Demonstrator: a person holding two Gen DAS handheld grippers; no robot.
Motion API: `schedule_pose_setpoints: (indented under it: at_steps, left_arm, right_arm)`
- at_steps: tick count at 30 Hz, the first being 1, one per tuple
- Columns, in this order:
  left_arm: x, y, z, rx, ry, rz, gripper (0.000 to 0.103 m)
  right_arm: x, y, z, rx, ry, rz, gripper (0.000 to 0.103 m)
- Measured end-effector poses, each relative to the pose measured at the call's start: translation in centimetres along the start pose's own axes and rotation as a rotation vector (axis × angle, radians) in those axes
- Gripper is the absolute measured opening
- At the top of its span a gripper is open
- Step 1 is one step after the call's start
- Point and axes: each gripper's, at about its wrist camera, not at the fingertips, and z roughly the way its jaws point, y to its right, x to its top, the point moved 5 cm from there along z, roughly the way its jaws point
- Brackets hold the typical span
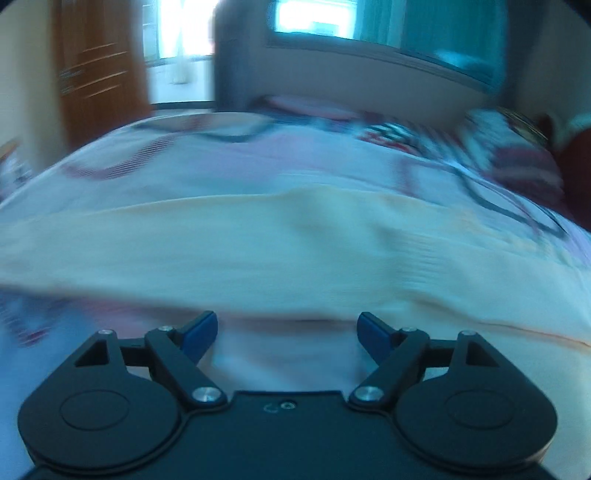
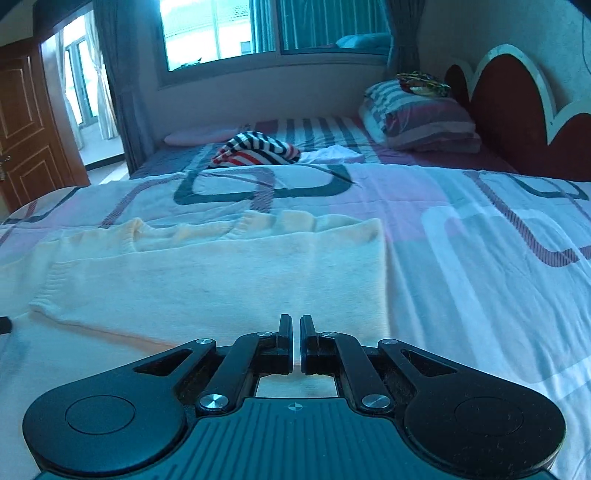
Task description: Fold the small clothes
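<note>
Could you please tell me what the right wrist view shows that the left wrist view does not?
Only the right wrist view shows the right gripper, jaws nearly together with nothing visibly between them, and the red headboard. Only the left wrist view shows the left gripper, jaws wide apart. Both share the cream sweater lying on the bedspread, the striped garment and the window.

We're in a home bedroom: a wide bed under a pink, white and grey patterned bedspread (image 2: 461, 229), a striped pillow (image 2: 417, 118) against the scalloped dark-red headboard (image 2: 517, 110), a curtained window (image 2: 258, 29) behind, and a panelled brown wooden door (image 2: 26, 122) at left.
</note>
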Motion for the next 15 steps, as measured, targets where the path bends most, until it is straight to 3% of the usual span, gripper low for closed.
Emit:
schedule_pose_setpoints:
  at_steps: [5,9,15]
  left_arm:
    - [0.4,-11.8,-1.0,0.133,0.015,-0.241,0.081]
    - [0.8,-19.1,-1.9,0.076,0.092,-0.495,0.082]
    - [1.9,-23.9,-1.1,0.045,0.126,-0.649,0.077]
  right_arm:
    - [0.1,-3.2,0.6,0.041,-0.006,-0.015,0.003]
    - [0.5,-4.8,1.0,0.018,0.009,0.0,0.003]
    - [1.5,-6.4,0.7,0.012,0.021,0.025,0.003]
